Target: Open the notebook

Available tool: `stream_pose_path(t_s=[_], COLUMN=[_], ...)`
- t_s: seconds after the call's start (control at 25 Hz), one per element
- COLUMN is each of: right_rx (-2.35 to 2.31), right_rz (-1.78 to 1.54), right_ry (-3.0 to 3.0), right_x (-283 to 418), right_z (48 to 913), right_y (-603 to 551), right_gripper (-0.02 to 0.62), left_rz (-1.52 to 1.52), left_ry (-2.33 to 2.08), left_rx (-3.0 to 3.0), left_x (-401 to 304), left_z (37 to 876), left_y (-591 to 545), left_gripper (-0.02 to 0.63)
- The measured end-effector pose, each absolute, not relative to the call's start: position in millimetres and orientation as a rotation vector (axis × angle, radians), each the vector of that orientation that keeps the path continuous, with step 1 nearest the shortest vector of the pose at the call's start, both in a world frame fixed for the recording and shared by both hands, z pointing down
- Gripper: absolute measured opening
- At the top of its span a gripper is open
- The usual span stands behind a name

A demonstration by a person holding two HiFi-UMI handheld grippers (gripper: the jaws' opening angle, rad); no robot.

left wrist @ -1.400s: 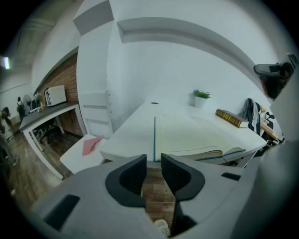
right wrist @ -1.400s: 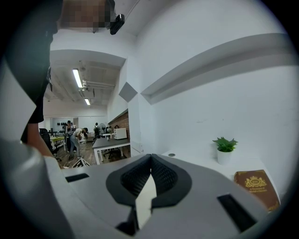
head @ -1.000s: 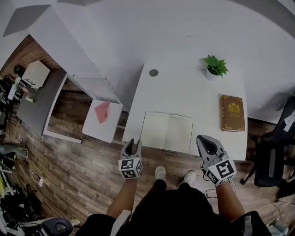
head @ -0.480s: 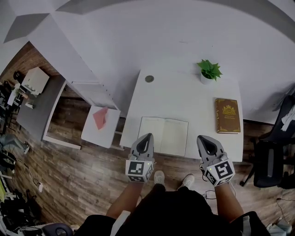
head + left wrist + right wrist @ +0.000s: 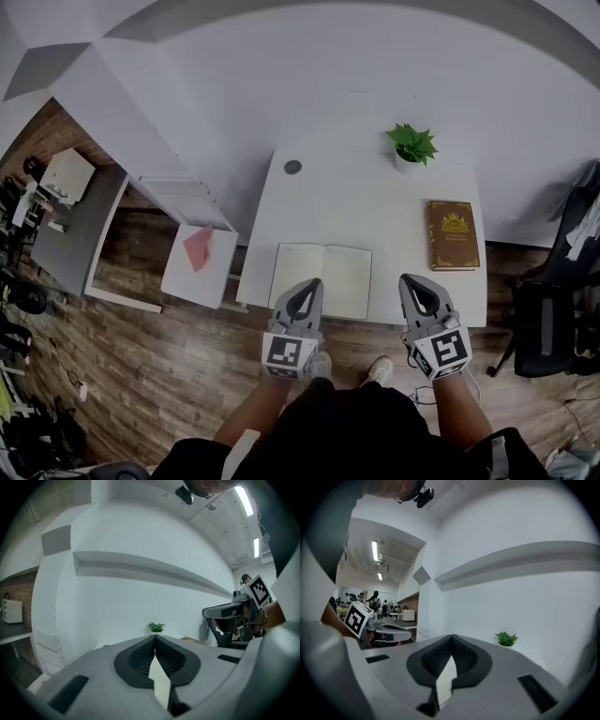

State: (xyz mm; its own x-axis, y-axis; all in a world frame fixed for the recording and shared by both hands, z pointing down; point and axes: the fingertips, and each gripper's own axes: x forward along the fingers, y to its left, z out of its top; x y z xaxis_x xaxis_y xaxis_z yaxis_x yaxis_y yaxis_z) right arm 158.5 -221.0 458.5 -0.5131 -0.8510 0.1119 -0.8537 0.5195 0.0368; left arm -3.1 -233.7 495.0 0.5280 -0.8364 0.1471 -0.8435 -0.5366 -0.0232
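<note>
The notebook (image 5: 321, 279) lies open and flat at the near edge of the white tabletop (image 5: 375, 206), so I judge the job done; I should avoid brushing its pages. My left gripper (image 5: 307, 284) and right gripper (image 5: 412, 280) are both closed and empty, at that edge. A plant (image 5: 411, 145) and brown book (image 5: 452, 234) sit beyond, above a wood floor (image 5: 141, 356).
</note>
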Motion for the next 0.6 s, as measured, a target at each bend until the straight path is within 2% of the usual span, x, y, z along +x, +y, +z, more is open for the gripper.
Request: stream_pose_path(t_s=[0.6], right_rx=[1.588], right_rz=[0.012], right_ry=[-2.605], right_x=[185], right_z=[448], right_y=[-215], right_gripper=[0.002], left_rz=[0.196], left_ry=[-1.475], left_rx=[2.715], left_x=[15], left_z=[482], left_y=[-227], left_gripper=[0.007])
